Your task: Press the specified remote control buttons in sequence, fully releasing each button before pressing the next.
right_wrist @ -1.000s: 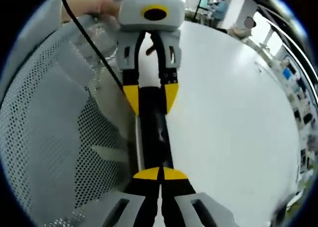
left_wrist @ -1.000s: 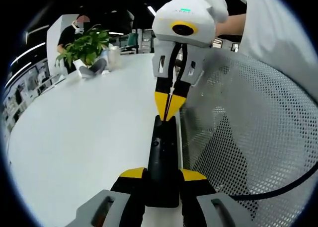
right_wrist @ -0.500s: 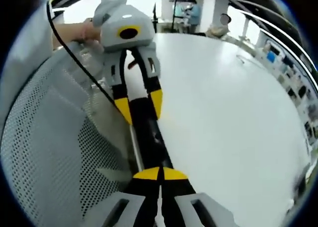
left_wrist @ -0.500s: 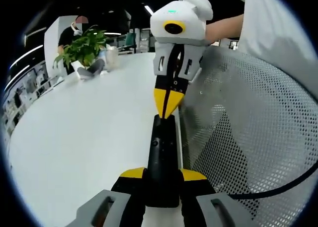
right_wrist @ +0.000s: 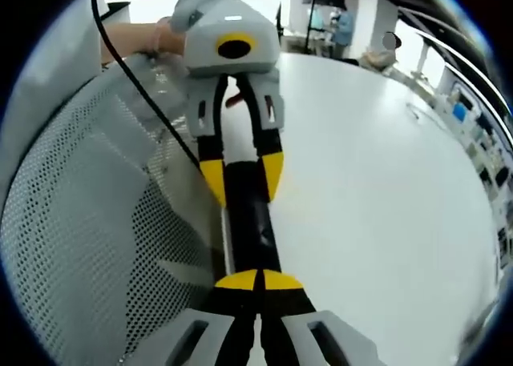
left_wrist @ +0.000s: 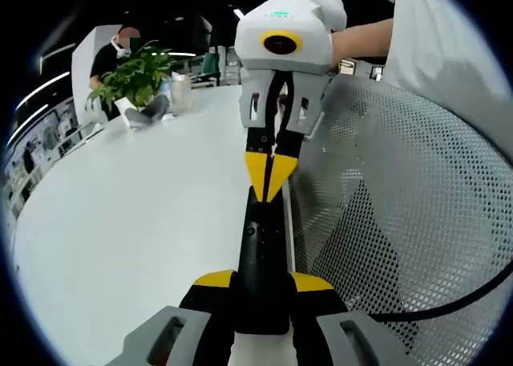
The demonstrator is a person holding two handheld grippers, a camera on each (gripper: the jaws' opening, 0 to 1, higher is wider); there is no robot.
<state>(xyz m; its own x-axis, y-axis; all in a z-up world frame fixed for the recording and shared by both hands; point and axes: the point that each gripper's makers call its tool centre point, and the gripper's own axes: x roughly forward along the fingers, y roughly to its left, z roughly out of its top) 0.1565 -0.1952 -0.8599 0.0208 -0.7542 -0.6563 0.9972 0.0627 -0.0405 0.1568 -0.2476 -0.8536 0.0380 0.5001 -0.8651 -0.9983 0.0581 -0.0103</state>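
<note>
Black remote control lay on the white table, clamped in your left gripper; your right gripper, tips together, touched its far end, having dipped lower than before. In the right gripper view, those tips could skid sideways.

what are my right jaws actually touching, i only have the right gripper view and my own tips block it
observer: In the left gripper view, the right gripper has its jaws shut to a point. The tips appear to rest on the far end of the black remote.
operator: anything on the table behind my camera
observer: A potted plant stands near the far edge of the white table.
</note>
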